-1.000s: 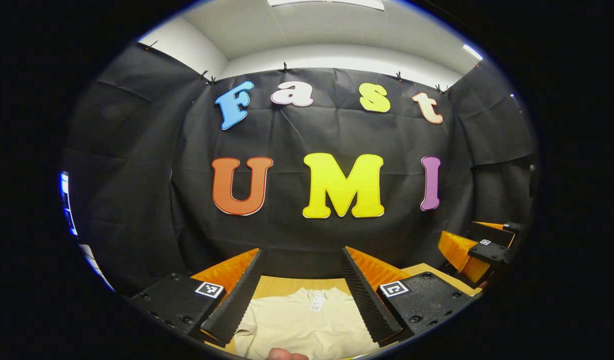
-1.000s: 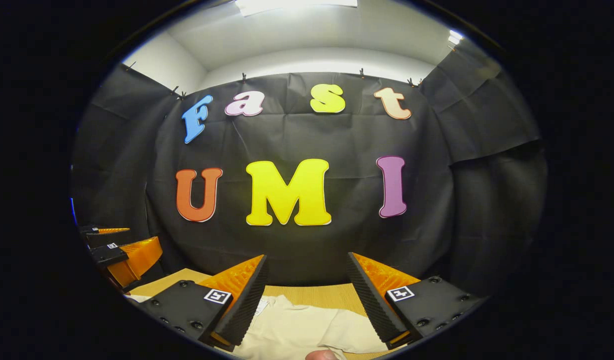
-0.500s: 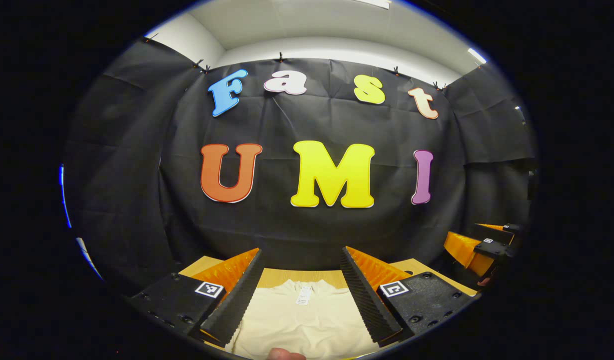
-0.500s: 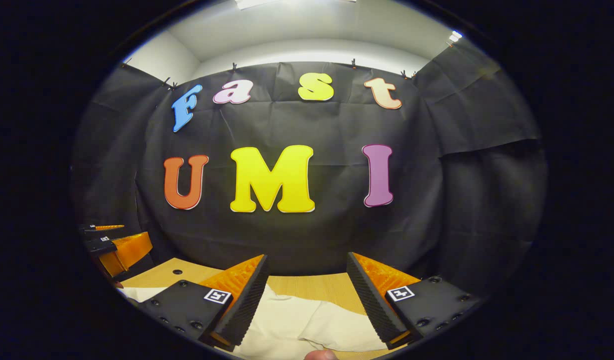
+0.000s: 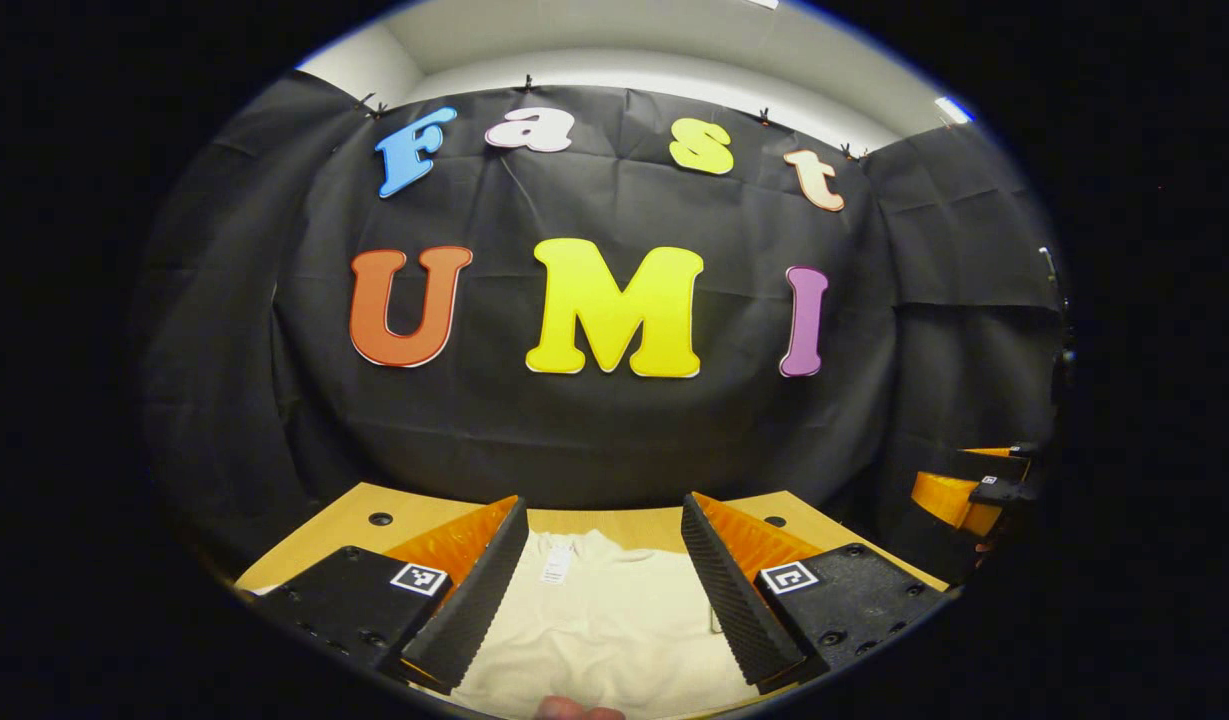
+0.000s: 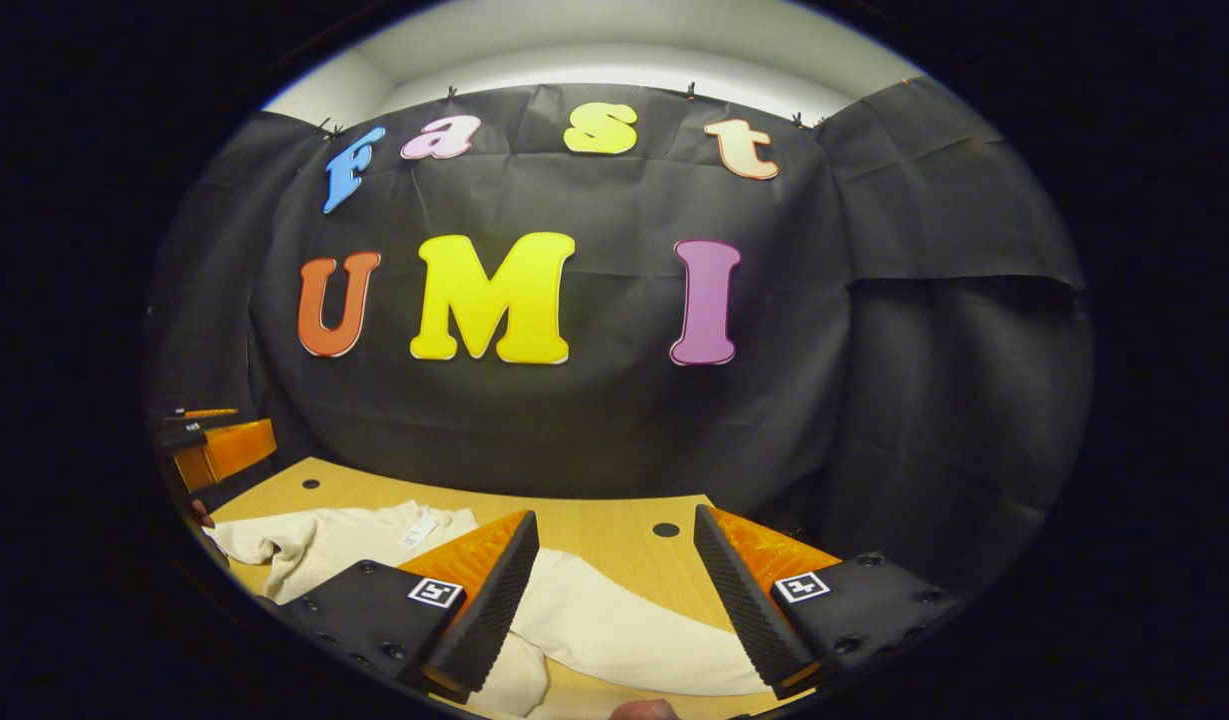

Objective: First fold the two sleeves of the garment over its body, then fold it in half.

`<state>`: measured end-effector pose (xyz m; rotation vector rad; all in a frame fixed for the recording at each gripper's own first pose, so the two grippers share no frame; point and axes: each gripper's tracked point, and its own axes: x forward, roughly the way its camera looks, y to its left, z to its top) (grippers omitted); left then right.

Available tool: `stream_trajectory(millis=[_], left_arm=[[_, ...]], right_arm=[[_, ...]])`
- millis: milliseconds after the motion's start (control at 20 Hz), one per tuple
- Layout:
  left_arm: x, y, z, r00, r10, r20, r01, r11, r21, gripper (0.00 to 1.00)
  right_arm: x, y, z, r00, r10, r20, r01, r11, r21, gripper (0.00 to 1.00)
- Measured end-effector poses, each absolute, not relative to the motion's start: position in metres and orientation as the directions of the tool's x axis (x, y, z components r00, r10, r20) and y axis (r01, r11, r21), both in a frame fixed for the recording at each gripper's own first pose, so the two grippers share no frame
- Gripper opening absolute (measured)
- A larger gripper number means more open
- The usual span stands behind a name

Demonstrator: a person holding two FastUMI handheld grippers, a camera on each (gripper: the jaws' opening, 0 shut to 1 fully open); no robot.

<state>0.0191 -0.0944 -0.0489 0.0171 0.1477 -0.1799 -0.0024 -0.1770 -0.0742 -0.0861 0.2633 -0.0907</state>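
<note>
Your left gripper (image 5: pixel 604 575) hangs above the table (image 5: pixel 344 520) with its fingers spread wide and nothing between them. In the left gripper view the cream garment (image 5: pixel 604 630) fills the lower centre of the frame, lying between the two fingers with its neck label (image 5: pixel 555 566) toward the far edge. At the right edge of that frame your right gripper (image 5: pixel 974 490) shows, small and well apart from the cloth.

In the right gripper view your right gripper (image 6: pixel 614 585) also stands with its fingers apart, gripping nothing. The garment (image 6: pixel 614 630) spreads across the lower left and lower centre of the frame on the table (image 6: pixel 614 530), rumpled at the left. One sleeve (image 6: pixel 664 650) reaches toward the lower right, passing under the gap between the fingers. The label (image 6: pixel 416 530) shows left of centre. At the left edge of the frame your left gripper (image 6: pixel 214 450) sits above the garment's rumpled end. A fingertip (image 6: pixel 646 710) edges in at bottom centre.
</note>
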Motion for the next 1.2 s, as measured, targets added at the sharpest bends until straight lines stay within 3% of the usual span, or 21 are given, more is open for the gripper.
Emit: stream_trajectory(millis=[300, 450, 700, 1000, 1200], left_arm=[[0.017, -0.113, -0.062, 0.960, -0.213, -0.183, 0.223, 0.974, 0.033, 0.97], [0.017, -0.115, -0.072, 0.953, -0.216, -0.214, 0.227, 0.973, 0.028, 0.98], [0.014, -0.123, -0.097, 0.924, -0.236, -0.302, 0.245, 0.970, -0.009, 0.98], [0.010, -0.116, -0.104, 0.920, -0.208, -0.332, 0.228, 0.974, 0.022, 0.98], [0.008, -0.111, -0.106, 0.919, -0.192, -0.345, 0.222, 0.974, 0.050, 0.98]], right_arm=[[-0.039, -0.241, -0.138, 0.882, -0.104, -0.460, 0.075, 0.994, -0.081, 0.97], [-0.057, -0.281, -0.165, 0.832, -0.167, -0.529, 0.139, 0.986, -0.093, 0.97], [-0.082, -0.324, -0.245, 0.652, -0.195, -0.733, 0.198, 0.977, -0.083, 0.94], [-0.111, -0.371, -0.307, 0.500, -0.237, -0.833, 0.175, 0.970, -0.171, 0.97], [-0.106, -0.384, -0.331, 0.465, -0.238, -0.853, 0.169, 0.969, -0.178, 0.96]])
